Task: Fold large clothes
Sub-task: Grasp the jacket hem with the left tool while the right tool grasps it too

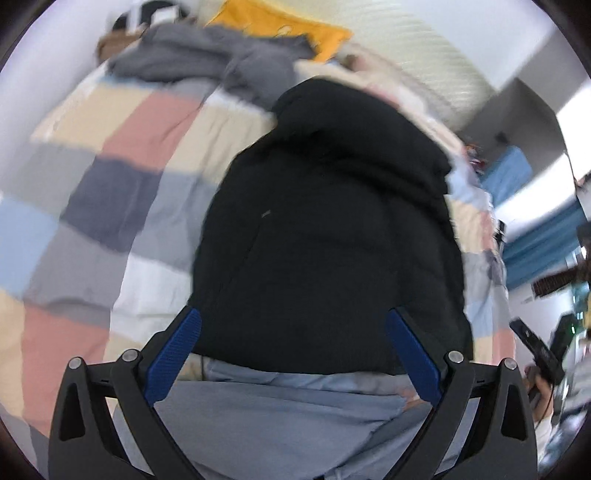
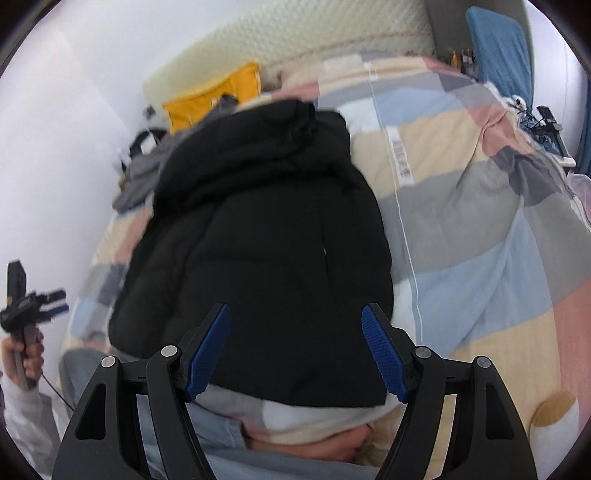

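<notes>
A black puffer jacket [image 1: 332,229] lies folded in a compact bundle on the checked bedspread, hood end away from me; it also shows in the right wrist view [image 2: 258,240]. My left gripper [image 1: 293,317] is open and empty, above the jacket's near hem. My right gripper [image 2: 295,314] is open and empty, also above the near hem. The left gripper shows small at the left edge of the right wrist view [image 2: 55,301], held in a hand. The right gripper shows at the right edge of the left wrist view [image 1: 532,339].
The patchwork bedspread [image 1: 122,177] covers the bed. A grey garment [image 1: 207,55] and a yellow pillow [image 1: 284,26] lie near the quilted headboard [image 2: 295,40]. A pale blue cloth [image 1: 277,413] lies at the near edge. A cluttered bedside area [image 2: 546,125] is at the right.
</notes>
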{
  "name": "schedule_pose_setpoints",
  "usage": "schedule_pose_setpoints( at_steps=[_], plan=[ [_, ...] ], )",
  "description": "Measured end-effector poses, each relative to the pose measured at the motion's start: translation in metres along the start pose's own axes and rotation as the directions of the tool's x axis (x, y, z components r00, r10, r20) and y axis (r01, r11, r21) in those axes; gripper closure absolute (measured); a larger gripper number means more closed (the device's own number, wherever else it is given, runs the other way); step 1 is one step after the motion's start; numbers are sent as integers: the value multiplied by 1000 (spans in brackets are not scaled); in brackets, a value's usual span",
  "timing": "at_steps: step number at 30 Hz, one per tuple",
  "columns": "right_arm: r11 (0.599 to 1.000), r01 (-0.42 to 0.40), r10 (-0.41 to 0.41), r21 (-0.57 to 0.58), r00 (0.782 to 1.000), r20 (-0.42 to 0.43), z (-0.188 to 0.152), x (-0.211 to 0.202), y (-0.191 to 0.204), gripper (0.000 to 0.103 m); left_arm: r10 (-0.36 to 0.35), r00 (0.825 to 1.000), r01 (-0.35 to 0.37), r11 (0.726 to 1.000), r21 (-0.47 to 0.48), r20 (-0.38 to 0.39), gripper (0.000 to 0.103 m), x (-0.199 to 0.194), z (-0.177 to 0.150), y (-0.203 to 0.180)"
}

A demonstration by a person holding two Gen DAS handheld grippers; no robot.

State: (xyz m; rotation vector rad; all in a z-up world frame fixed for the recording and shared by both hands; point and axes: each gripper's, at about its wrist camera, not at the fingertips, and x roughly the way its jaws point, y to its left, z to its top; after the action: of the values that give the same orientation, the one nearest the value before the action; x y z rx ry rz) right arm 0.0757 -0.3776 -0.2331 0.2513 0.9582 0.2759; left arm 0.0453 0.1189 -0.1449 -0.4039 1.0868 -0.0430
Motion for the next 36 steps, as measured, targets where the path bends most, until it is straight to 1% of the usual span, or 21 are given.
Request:
schedule_pose_setpoints(
  at_steps=[2, 3, 5, 7, 9, 11, 13, 14, 15, 16, 17, 18, 21, 23, 26, 28, 29, 31, 33, 35, 36],
  plan=[
    [1000, -8, 10, 21, 997, -72, -6, 13, -7, 30, 38, 999, -38, 999, -9, -10, 3, 14, 3, 12],
    [999, -21, 24, 34, 995, -95, -8, 17, -10, 30, 35, 999, -36, 999, -14, -26, 3, 19, 5, 16],
    [995, -56, 67, 79, 988, -139, -9, 25, -16, 30, 32, 996, -34, 999, -21, -78, 3, 37, 9, 25],
    [993, -55, 72, 103, 984, -162, -8, 30, -22, 30, 42, 991, -48, 998, -43, -128, 3, 54, 13, 37],
    [988, -67, 94, 139, 976, -198, -8, 37, -28, 30, 18, 979, -35, 996, -81, -203, 3, 74, 14, 52],
    [978, -91, 135, 187, 962, -238, -8, 45, -33, 30, 2, 967, -33, 993, -116, -255, 3, 87, 13, 63],
    [966, -102, 167, 236, 947, -275, -10, 52, -41, 30, -13, 955, -25, 992, -124, -296, 3, 98, 11, 71],
    [963, -103, 174, 248, 943, -284, -8, 54, -42, 30, -14, 949, -28, 991, -129, -314, 4, 103, 9, 74],
    [961, -92, 173, 261, 937, -304, -8, 58, -46, 30, -11, 944, -36, 990, -133, -330, 5, 105, 10, 74],
    [962, -81, 165, 262, 934, -316, -6, 61, -49, 30, -25, 935, -31, 988, -152, -354, 8, 111, 8, 76],
    [963, -73, 158, 260, 932, -326, -4, 64, -50, 30, -42, 927, -20, 987, -161, -372, 8, 114, 7, 77],
    [963, -67, 156, 260, 928, -339, -3, 68, -51, 30, -42, 920, -22, 987, -158, -389, 8, 118, 6, 77],
    [958, -60, 166, 282, 913, -372, -3, 78, -58, 30, -52, 907, -17, 987, -160, -418, 9, 124, 6, 78],
    [953, -50, 167, 299, 909, -381, -3, 82, -62, 30, -52, 900, -21, 986, -163, -433, 9, 130, 6, 80],
    [942, -8, 152, 336, 902, -405, -4, 88, -73, 25, -49, 886, -40, 982, -182, -461, 9, 141, 5, 84],
    [936, 16, 141, 351, 898, -417, -5, 90, -79, 25, -69, 872, -32, 980, -196, -485, 9, 150, 6, 85],
    [935, 25, 134, 355, 899, -417, -6, 89, -83, 25, -77, 868, -25, 980, -197, -491, 8, 154, 6, 85],
    [927, 78, 84, 366, 910, -406, -5, 84, -90, 23, -71, 865, -30, 981, -192, -497, 7, 159, 7, 87],
    [906, 115, 60, 408, 918, -392, -7, 79, -103, 19, -77, 860, -30, 979, -201, -504, 7, 163, 5, 89],
    [887, 121, 79, 445, 910, -407, -11, 83, -112, 18, -87, 859, -28, 976, -218, -504, 7, 164, 3, 93],
    [880, 124, 95, 459, 900, -426, -14, 87, -116, 18, -91, 859, -28, 974, -223, -503, 6, 167, 3, 93]
  ],
)
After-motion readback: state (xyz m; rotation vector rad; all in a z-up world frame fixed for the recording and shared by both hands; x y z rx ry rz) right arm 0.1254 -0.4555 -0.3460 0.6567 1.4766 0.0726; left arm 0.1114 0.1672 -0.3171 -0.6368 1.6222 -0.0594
